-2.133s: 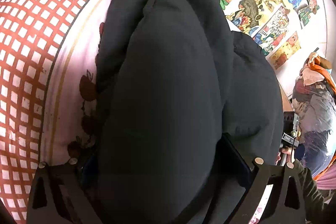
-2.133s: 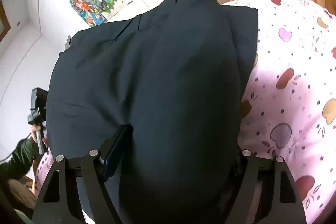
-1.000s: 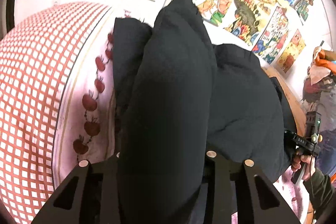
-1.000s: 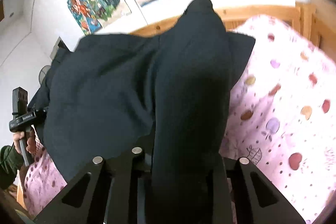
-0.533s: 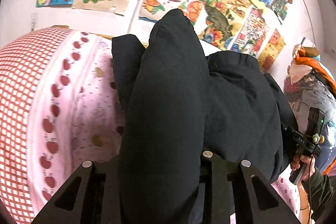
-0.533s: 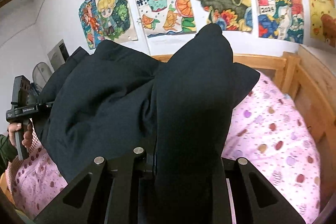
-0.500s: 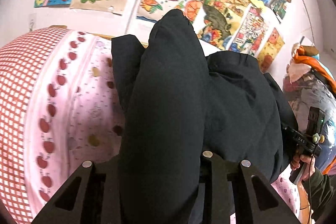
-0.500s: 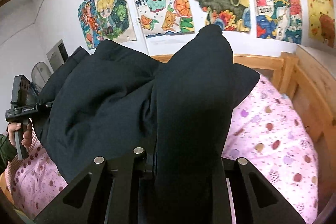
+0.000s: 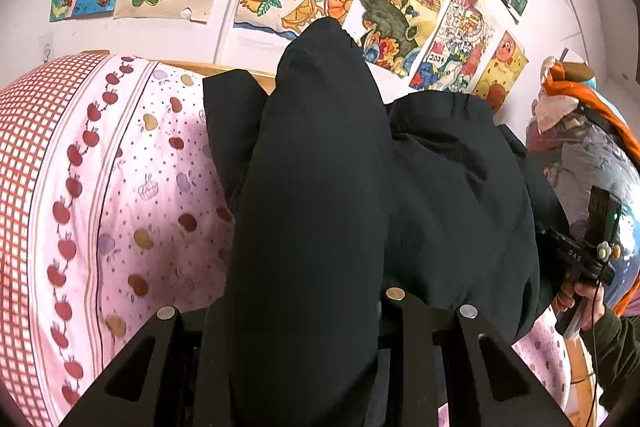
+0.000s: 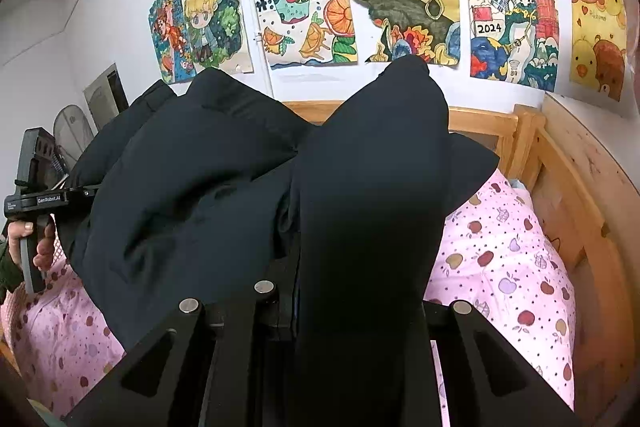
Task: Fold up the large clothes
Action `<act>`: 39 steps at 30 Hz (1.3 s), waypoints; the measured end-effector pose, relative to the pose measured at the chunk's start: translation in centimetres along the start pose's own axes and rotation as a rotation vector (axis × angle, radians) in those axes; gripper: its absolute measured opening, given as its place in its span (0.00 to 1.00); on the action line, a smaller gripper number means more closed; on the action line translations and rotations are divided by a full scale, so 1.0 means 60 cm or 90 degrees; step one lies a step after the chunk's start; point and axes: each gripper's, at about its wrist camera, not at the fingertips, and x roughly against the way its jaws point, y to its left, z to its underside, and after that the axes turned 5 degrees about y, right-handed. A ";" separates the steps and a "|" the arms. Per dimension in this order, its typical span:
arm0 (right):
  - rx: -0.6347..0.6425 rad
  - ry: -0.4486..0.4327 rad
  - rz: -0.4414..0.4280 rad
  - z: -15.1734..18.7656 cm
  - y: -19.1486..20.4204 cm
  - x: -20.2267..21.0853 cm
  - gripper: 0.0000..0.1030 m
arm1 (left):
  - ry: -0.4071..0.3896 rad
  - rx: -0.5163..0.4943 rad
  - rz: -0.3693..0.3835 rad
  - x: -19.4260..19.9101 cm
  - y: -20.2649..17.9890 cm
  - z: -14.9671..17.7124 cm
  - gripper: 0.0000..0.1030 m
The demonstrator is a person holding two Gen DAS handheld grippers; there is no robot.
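A black coat hangs bunched above a bed with a pink apple-print sheet. The left claw and the right claw each clench a fold of it. A wall drawing reads "2024"; the far gripper handle reads "GenRobot.AI". Compared with a second ago, more wall shows and the coat sits higher.

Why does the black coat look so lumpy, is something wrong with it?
Nothing looks broken or spilled. The black coat is bunched up only because both grippers pinch it and hold it above the pink apple-print bedding: the left gripper and the right gripper. No tear shows.
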 end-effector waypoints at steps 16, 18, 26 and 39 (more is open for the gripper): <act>-0.015 0.047 0.006 0.052 -0.005 -0.017 0.17 | 0.050 0.023 -0.027 -0.009 0.014 0.057 0.28; -0.027 0.062 0.018 0.060 -0.011 -0.027 0.21 | 0.065 0.021 -0.044 -0.017 0.017 0.062 0.30; -0.009 0.111 0.115 0.080 0.018 -0.036 0.54 | 0.104 0.059 -0.112 -0.028 0.027 0.078 0.54; -0.022 0.064 0.223 0.087 0.049 0.004 0.99 | 0.047 0.054 -0.217 0.025 0.007 0.104 0.95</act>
